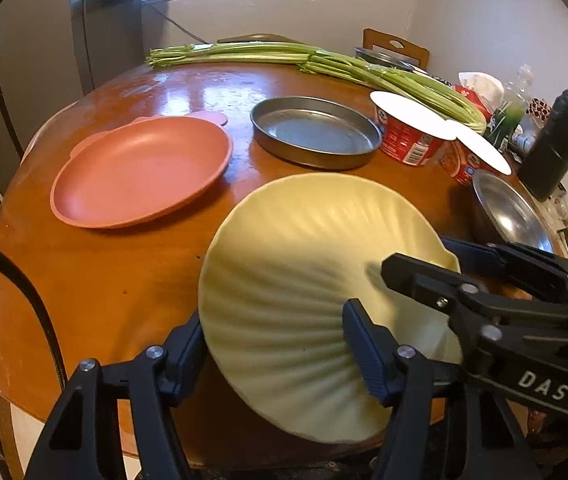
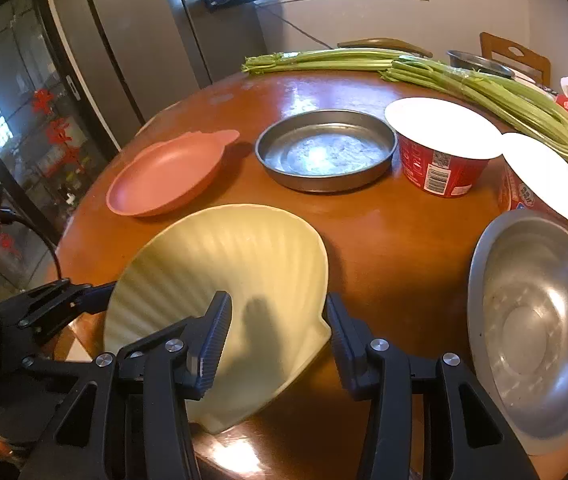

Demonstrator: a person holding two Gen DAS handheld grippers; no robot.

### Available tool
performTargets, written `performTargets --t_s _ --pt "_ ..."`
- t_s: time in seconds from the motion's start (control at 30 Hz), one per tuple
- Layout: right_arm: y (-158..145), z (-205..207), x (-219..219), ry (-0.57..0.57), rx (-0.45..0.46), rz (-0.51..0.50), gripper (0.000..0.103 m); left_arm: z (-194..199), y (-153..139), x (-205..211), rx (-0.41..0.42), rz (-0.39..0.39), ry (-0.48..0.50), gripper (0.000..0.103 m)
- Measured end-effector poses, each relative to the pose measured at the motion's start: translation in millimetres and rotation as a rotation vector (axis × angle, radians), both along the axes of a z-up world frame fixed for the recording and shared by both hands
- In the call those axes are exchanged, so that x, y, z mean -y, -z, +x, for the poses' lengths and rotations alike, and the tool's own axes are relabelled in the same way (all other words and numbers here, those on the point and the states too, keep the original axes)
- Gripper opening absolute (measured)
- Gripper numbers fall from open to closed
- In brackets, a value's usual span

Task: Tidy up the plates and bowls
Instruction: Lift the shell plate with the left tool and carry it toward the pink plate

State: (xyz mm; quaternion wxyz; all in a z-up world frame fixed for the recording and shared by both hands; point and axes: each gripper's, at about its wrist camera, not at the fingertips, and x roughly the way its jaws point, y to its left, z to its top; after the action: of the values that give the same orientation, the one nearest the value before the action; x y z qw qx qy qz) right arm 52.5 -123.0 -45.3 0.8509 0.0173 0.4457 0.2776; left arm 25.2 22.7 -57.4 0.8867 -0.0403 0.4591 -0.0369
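A pale yellow shell-shaped plate (image 1: 284, 264) (image 2: 220, 264) lies tilted near the front edge of the round wooden table (image 1: 104, 280). My left gripper (image 1: 272, 320) straddles the plate's near-left rim, one pad at the outer edge and one over the ribbed inside, with a wide gap between them. My right gripper (image 2: 278, 298) (image 1: 416, 256) straddles the right rim the same way, its jaws apart. A pink eared plate (image 1: 140, 172) (image 2: 164, 176) and a round metal pan (image 1: 260, 120) (image 2: 264, 160) sit farther back. A steel bowl (image 2: 536, 320) stands to the right.
Two red instant-noodle cups (image 2: 440, 152) (image 2: 544, 184) stand behind the steel bowl. Celery bunches (image 2: 484, 80) lie along the table's far edge. A black flask (image 1: 556, 140), bottles and a tissue pack crowd the far right. A fridge and a chair back stand beyond the table.
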Motion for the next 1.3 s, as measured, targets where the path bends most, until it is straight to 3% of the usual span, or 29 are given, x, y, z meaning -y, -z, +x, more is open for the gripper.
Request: performTargets --t_s 0.33,0.87,1.3 --pt "-10 4 -11 -0.01 0.017 0.017 0.049 4 -12 -10 0.029 0.018 -0.02 0.065" --pt "-37 21 -52 -0.056 0.062 0.053 0.05 13 -34 -61 0.054 -0.027 -0.097 0.065" --pt "-43 49 -103 -0.073 0.051 0.101 0.05 35 -45 -108 0.062 0.016 -0.126 0.065"
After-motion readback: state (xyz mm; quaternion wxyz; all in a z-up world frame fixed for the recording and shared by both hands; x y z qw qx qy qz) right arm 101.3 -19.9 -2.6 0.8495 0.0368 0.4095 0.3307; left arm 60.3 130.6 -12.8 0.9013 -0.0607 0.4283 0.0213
